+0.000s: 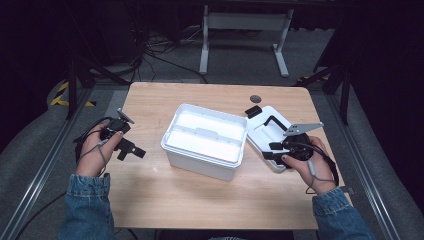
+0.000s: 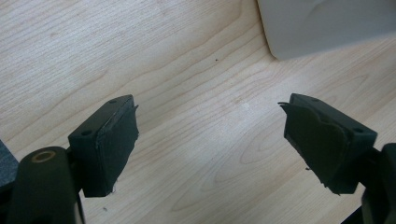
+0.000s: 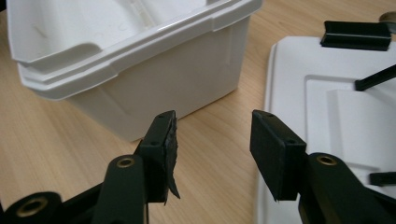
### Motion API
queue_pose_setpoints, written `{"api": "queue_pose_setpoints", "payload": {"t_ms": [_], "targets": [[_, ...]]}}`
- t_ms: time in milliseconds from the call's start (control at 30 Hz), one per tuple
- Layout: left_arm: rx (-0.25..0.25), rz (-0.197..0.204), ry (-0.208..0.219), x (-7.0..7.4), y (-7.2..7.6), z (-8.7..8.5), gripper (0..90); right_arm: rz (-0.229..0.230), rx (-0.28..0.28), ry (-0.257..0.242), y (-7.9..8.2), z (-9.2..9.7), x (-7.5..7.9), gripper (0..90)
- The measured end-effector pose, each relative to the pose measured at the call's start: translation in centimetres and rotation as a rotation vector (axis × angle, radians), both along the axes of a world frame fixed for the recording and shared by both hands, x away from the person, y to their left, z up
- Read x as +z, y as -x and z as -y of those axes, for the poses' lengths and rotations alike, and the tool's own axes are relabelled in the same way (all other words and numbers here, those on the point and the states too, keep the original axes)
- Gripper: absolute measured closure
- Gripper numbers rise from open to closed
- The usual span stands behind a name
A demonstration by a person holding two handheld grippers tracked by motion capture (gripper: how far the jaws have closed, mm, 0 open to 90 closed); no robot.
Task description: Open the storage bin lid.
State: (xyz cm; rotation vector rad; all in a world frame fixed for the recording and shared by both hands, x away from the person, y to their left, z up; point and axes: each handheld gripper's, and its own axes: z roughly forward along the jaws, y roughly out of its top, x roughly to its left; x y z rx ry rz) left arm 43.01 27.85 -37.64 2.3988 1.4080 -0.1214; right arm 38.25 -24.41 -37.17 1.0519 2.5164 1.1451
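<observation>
A white plastic box (image 1: 205,140) stands open in the middle of the wooden table (image 1: 210,195), with a white inner tray seated in its top. Its white lid (image 1: 267,131), with black handle and latches, lies flat just right of it. My left gripper (image 1: 131,149) hovers left of the box, open and holding nothing; the left gripper view has its jaws over bare wood with the box corner (image 2: 322,25) beyond. My right gripper (image 1: 272,151) is open over the lid's near left edge. In the right gripper view its jaws straddle the gap between box wall (image 3: 154,88) and lid (image 3: 327,102).
A small dark round cap (image 1: 255,98) sits in the tabletop behind the lid. Bare wood lies in front of the box and at the far left. Beyond the table's back edge are a white frame's legs (image 1: 243,30) and floor cables.
</observation>
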Motion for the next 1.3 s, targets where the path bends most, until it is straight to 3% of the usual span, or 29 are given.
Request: {"api": "queue_pose_setpoints", "payload": {"t_ms": [133,433,767,1133,1300], "targets": [[0.009,0.000,-0.001,-0.1,0.0,0.2,18.3,-0.006,0.018,0.010,0.9,-0.1,-0.8,51.4],[-0.004,-0.007,-0.018,-0.2,-0.1,0.5,18.3,0.017,0.047,-0.032,3.2,-0.7,-2.1,50.8],[-0.007,-0.006,-0.017,-0.2,-0.1,0.5,18.2,-0.013,0.071,-0.006,3.9,-1.6,-3.7,50.6],[-0.076,0.013,-0.019,-0.3,0.3,0.7,18.0,-0.028,0.114,0.025,3.7,-3.5,-6.4,48.9],[-0.124,0.020,0.005,-0.3,0.6,0.8,18.0,-0.021,0.122,0.022,3.7,-4.0,-7.3,48.9]]}}
